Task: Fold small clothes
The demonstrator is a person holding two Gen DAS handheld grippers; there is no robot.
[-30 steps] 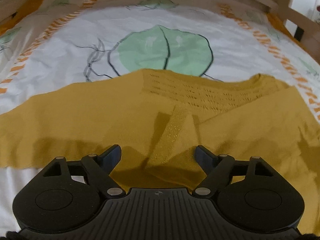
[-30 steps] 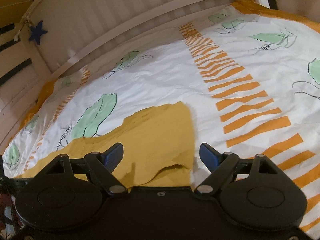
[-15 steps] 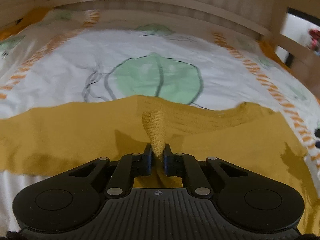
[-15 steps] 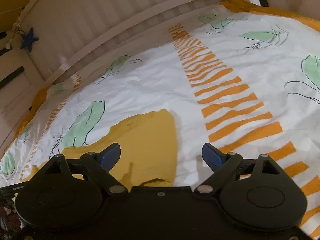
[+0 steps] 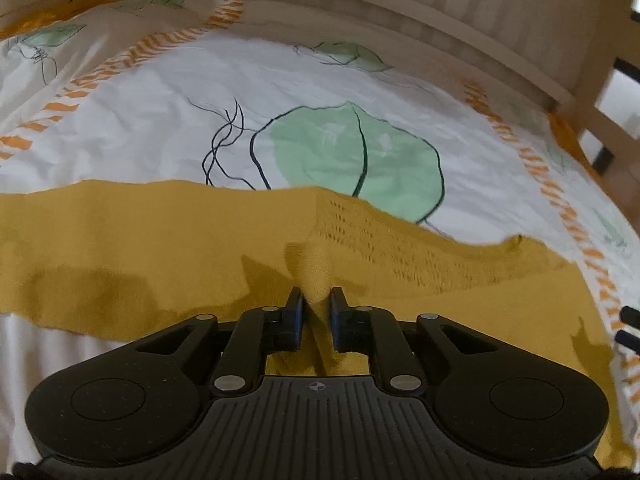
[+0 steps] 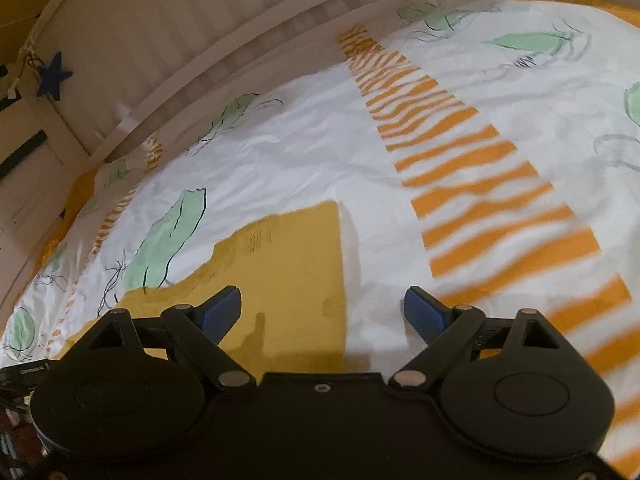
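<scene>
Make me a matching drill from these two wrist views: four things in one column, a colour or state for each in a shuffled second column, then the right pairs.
Things:
1. left tool
2. right tool
3. small garment
4. felt star

States or colours:
A. dark blue, hanging by the bed's slatted rail
B. mustard yellow, spread on the leaf-print bedcover
C. shut on a pinched-up strip of fabric
D. open, nothing between its pads

Pairs: 1-C, 2-D, 3-B, 4-A
</scene>
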